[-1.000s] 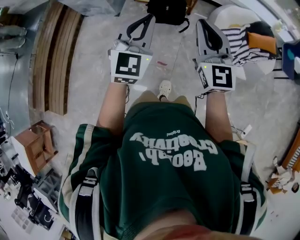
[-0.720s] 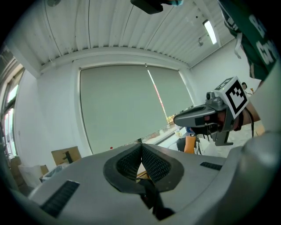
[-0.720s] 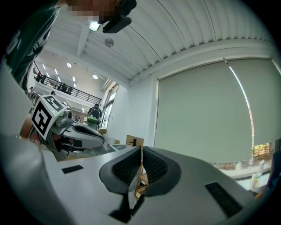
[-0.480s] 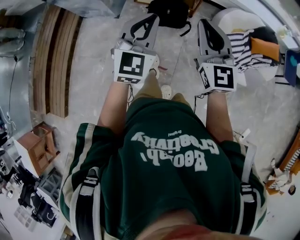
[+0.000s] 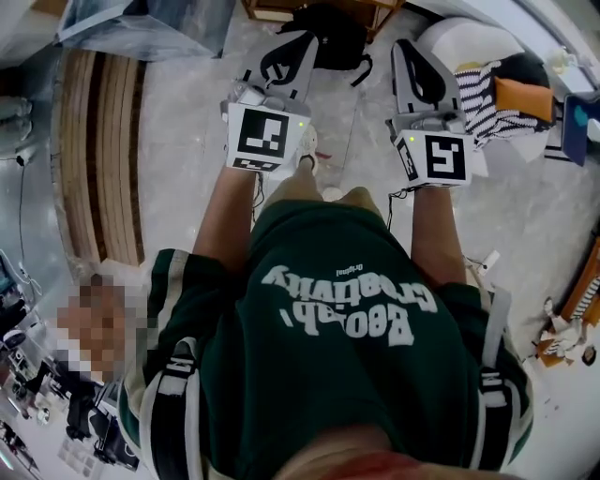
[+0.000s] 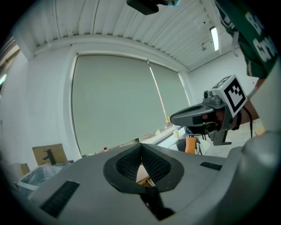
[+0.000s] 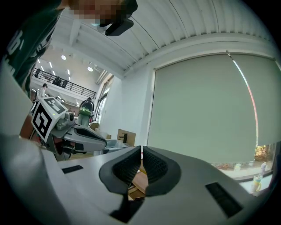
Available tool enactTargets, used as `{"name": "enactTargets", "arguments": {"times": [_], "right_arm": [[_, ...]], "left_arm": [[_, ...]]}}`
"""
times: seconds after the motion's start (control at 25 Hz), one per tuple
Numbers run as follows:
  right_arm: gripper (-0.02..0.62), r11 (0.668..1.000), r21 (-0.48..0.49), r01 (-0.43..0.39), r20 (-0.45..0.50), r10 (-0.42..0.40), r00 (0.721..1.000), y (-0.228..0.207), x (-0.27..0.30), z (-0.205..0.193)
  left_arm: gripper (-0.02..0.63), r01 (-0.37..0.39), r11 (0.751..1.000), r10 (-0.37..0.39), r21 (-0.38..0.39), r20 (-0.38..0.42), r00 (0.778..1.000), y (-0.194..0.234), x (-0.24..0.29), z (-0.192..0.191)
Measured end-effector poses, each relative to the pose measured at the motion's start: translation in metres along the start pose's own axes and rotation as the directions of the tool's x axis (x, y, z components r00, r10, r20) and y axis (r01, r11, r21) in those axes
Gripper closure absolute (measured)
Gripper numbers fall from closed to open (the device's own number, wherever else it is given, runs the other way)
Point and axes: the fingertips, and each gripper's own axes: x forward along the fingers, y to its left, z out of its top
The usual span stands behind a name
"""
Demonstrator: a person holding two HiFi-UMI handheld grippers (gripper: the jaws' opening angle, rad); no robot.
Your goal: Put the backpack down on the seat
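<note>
While the left gripper and right gripper are clenched empty, open both before reaching the black backpack.

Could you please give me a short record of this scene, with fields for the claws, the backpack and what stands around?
left claw: shut, nothing between the jaws
right claw: shut, nothing between the jaws
backpack: black, ahead of both claws, by a wooden frame at the head view's top edge; not held
chair: white, round, to the right; a striped cloth and an orange cushion on it
planks: wooden, lying to the left
person: standing, both arms held forward
</note>
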Motion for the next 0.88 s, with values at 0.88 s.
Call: {"name": "enactTargets", "arguments": {"times": [0.88], "right_arm": [[0.558, 1.0, 0.021, 0.018, -0.125, -0.015, 0.992, -0.059, 0.163, -0.091]], "left_arm": [[0.588, 0.131, 0.99, -0.134, -0.056, -0.055, 0.989, 0.081, 0.156, -0.09]]}}
